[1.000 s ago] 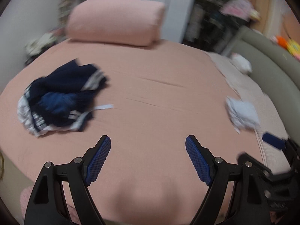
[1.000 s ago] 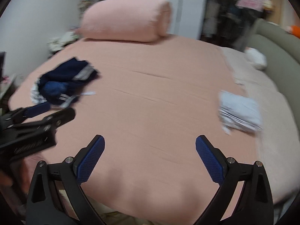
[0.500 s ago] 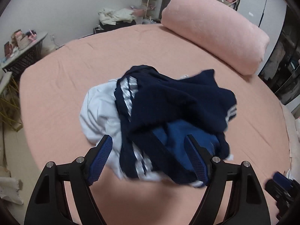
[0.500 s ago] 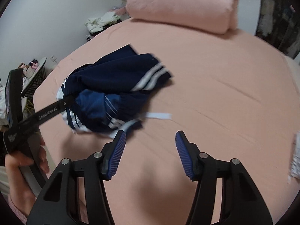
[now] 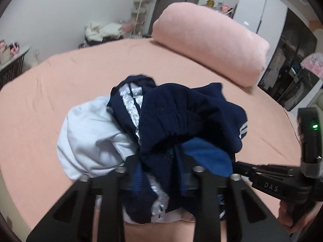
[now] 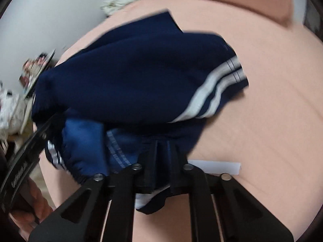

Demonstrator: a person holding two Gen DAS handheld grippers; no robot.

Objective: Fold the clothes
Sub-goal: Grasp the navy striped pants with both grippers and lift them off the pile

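Both the left gripper [image 5: 159,173] and right gripper [image 6: 161,167] have just closed, pinching the navy clothes [image 5: 181,117].

Bed [image 5: 60,92], covered by a salmon-pink sheet with shallow creases, shown from both wrist views. A crumpled pile of clothes [image 5: 181,121] is seen lying directly on the sheet: a navy garment with pale stripes [image 6: 141,76], a brighter blue piece and a white garment [image 5: 88,137]. A rolled pink blanket [image 5: 212,46] is laid at the far edge. A white strip [image 6: 216,166] lies flat beside the pile.
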